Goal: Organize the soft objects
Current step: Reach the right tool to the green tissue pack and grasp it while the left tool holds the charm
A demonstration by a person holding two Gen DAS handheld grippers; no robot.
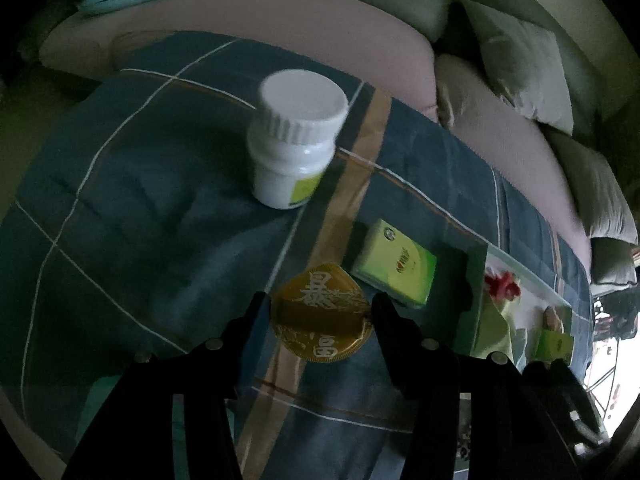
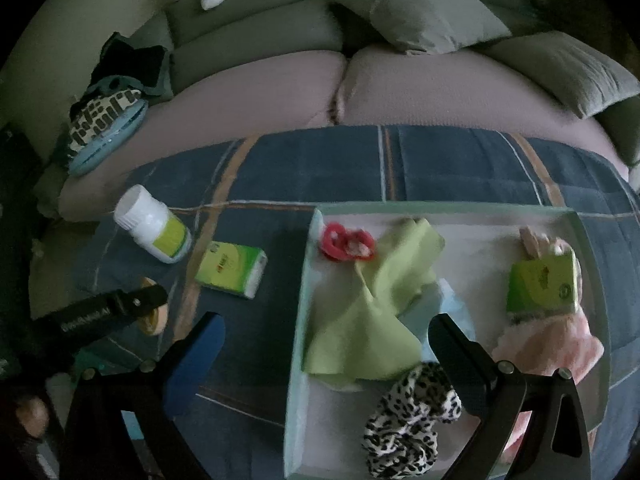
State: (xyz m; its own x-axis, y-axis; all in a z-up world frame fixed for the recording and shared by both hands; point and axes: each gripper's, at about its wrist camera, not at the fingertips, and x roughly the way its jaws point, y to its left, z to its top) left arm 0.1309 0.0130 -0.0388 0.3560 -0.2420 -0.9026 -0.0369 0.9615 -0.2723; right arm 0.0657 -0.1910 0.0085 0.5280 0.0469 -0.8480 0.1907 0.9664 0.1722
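My left gripper is shut on a gold foil disc with embossed characters, held just above a blue plaid blanket. Beyond it stand a white lidded bottle and a green tissue pack. My right gripper hangs open and empty over a pale tray. The tray holds a green cloth, a red hair tie, a leopard scrunchie, a pink plush doll and a second tissue pack. The right wrist view shows the left gripper at the left.
The blanket lies over a pinkish sofa seat with grey-green cushions behind. A patterned pillow with a blue edge sits at the sofa's left end. The bottle and loose tissue pack lie left of the tray.
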